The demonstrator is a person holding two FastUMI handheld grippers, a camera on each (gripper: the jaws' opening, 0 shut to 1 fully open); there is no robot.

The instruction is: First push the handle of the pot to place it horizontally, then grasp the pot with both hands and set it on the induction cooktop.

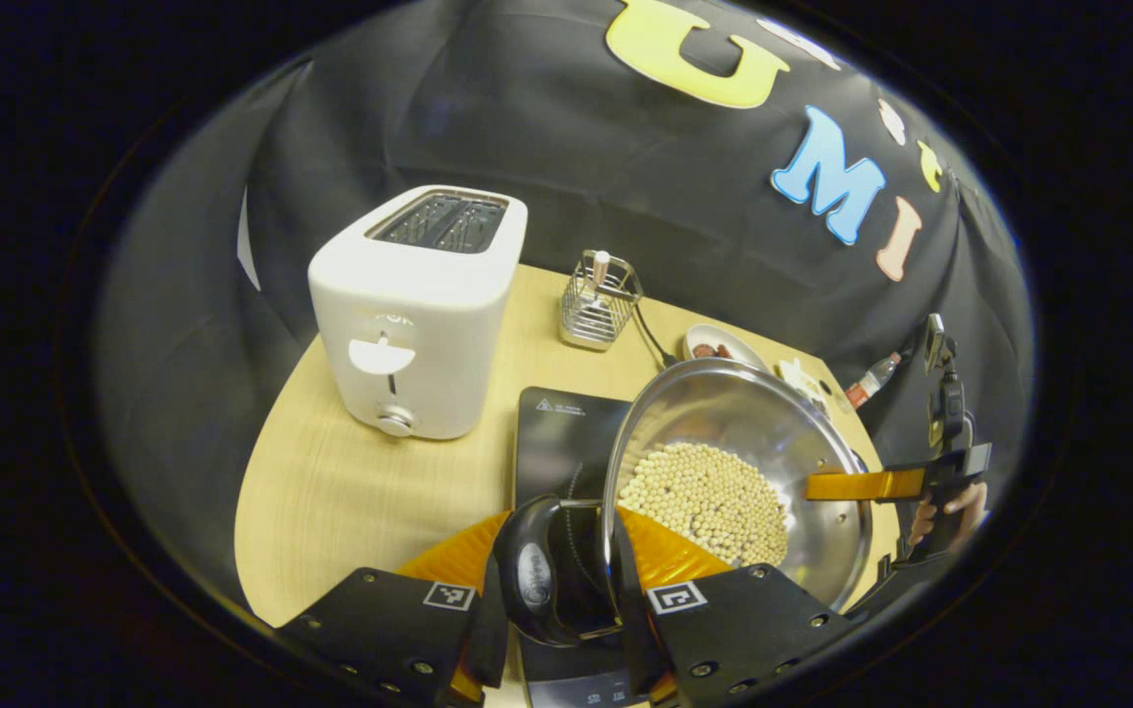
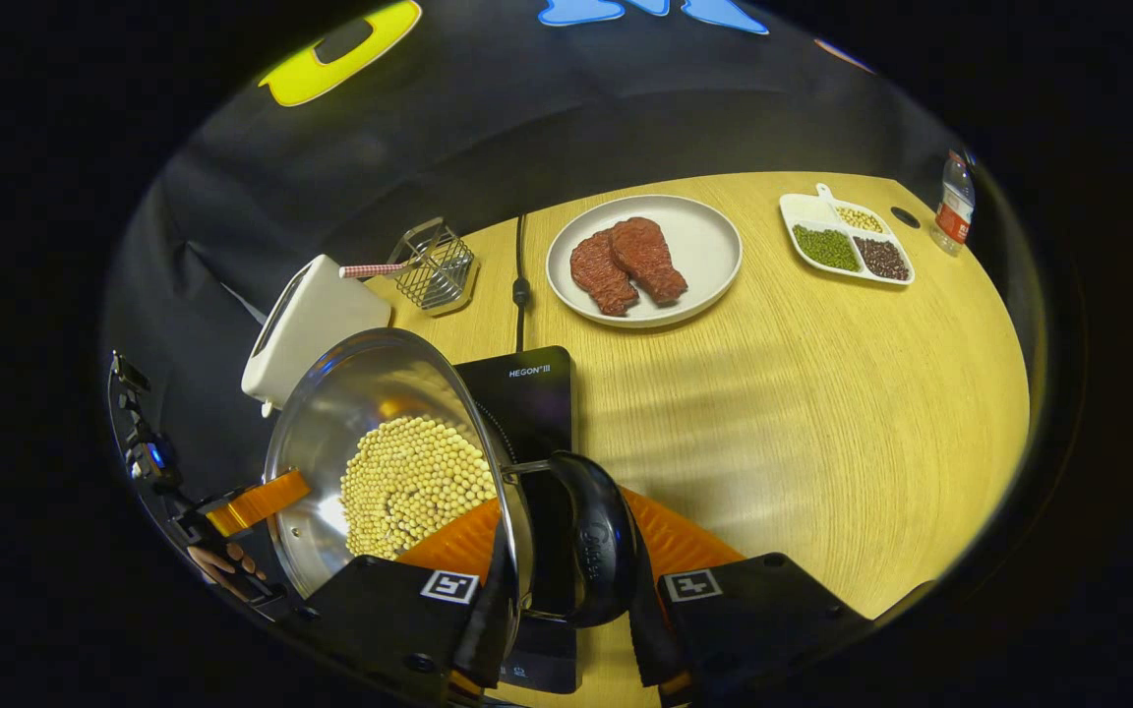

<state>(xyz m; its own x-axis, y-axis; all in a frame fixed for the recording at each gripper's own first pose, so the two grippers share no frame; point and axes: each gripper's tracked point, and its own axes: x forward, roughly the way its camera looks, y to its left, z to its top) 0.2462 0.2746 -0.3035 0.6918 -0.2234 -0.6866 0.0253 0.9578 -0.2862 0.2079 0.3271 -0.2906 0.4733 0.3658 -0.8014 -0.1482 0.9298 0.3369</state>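
A steel pot [image 1: 734, 472] with pale beans in it hangs over the black induction cooktop [image 1: 566, 433]; I cannot tell whether it rests on it. My left gripper [image 1: 566, 600] is shut on the pot's black loop handle [image 1: 537, 570]. Across the pot, the right gripper [image 1: 862, 484] holds the far rim, with a hand behind it. In the right gripper view, my right gripper [image 2: 566, 590] is shut on the pot's other black handle [image 2: 596, 541]. The pot [image 2: 370, 413] lies to its left, the cooktop [image 2: 532, 393] under it, and the left gripper [image 2: 252, 501] at the opposite rim.
A white toaster [image 1: 419, 315] and a wire basket [image 1: 601, 300] stand behind the cooktop. A plate of meat [image 2: 643, 258], a divided tray of beans [image 2: 847, 241] and a bottle [image 2: 955, 202] sit at the back right. A cable [image 2: 519, 285] runs behind the cooktop.
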